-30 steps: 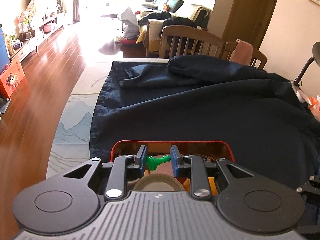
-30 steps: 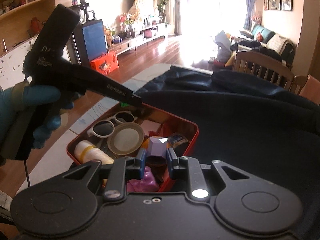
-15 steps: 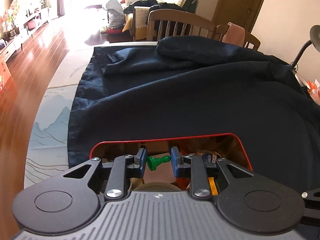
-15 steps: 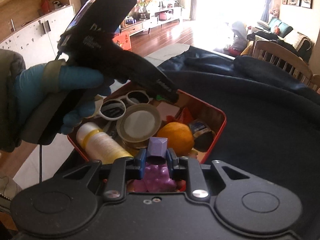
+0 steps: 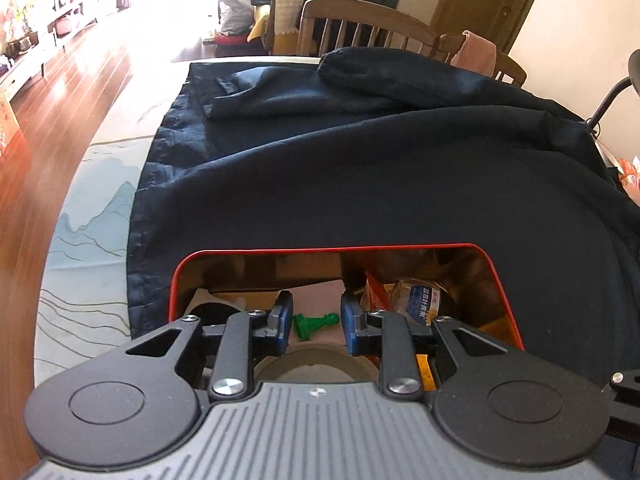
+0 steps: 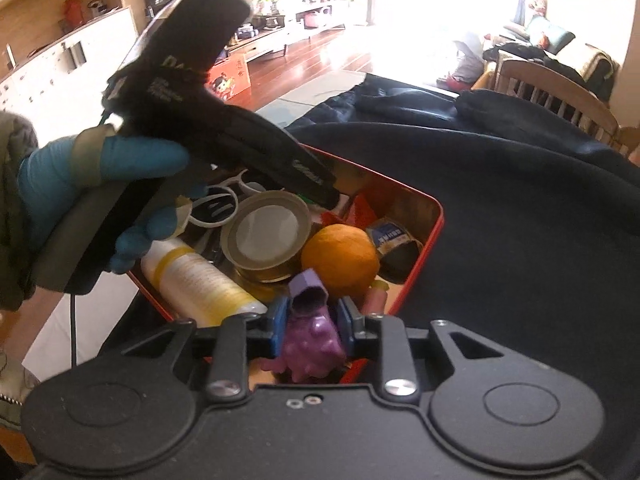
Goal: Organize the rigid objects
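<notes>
A red tin box (image 5: 505, 300) (image 6: 436, 224) sits on a dark blue cloth (image 5: 360, 184). My left gripper (image 5: 316, 322) hangs over the box; its jaws have spread and a small green pawn (image 5: 316, 322) lies between them, touching neither pad. My right gripper (image 6: 310, 318) is over the box's near edge with its jaws slightly apart around a purple prism (image 6: 307, 294), which tilts above a purple toy (image 6: 314, 344). In the box lie an orange (image 6: 340, 258), a round tin lid (image 6: 266, 234), a white bottle (image 6: 196, 280), white sunglasses (image 6: 218, 208) and a small jar (image 6: 394, 240).
The left hand in a blue glove (image 6: 100, 168) holds the left gripper body over the box's far-left side. Wooden chairs (image 5: 360, 28) stand behind the table. A lamp arm (image 5: 612, 96) rises at the right. The table's pale printed mat (image 5: 92, 240) shows left of the cloth.
My left jaws have opened and let go of the green pawn. My right jaws have loosened around the purple prism, which has tipped forward. Both grippers came lower over the box.
</notes>
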Demonstrator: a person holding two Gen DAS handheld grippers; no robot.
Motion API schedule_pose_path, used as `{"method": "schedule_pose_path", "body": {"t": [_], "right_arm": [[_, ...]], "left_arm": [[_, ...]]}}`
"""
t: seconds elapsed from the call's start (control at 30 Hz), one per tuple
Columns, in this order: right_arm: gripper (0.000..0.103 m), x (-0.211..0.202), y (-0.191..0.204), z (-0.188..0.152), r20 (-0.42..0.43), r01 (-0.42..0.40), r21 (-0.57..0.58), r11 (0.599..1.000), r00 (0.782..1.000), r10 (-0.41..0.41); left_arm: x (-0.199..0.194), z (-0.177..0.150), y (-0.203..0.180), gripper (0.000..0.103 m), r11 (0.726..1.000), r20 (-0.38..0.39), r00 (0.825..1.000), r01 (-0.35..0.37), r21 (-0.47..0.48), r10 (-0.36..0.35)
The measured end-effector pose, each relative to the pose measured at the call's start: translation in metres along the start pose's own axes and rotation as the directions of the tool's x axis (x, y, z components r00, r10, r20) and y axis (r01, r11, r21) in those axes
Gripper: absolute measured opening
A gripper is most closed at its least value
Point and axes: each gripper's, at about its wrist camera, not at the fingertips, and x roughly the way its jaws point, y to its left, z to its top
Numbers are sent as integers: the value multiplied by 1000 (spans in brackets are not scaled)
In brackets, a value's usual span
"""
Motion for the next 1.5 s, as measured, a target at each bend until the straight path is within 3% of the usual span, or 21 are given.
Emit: {"method": "schedule_pose_path", "body": {"t": [0.47,0.6,0.7,0.73,1.17,1.5], "right_arm": [[44,-30,-8,-2,85,26,67,997,996,-31],[47,-37,-7,-6,106,30,80,996,994,-38],[53,-44,-5,-11,121,29,86,996,992,-39],[56,-46,-4,-12,126,23,86,996,991,-34],[85,-85,4,-27,237,12,101,995,971,-35],[102,-107,-2,-40,321,-28,153,988,947,-23]], "left_arm": [[-55,-16,-7,25,1000,72,997,0,-8,1],[-77,-25,-10,34,1000,105,994,-10,-6,10],[-94,-33,-12,59,1000,134,991,-11,-8,12],[-100,-37,-13,63,1000,149,989,-15,-7,16],[-159,-75,-27,69,999,229,972,-46,17,41],[-185,-96,-29,84,999,255,966,-41,12,37]]}}
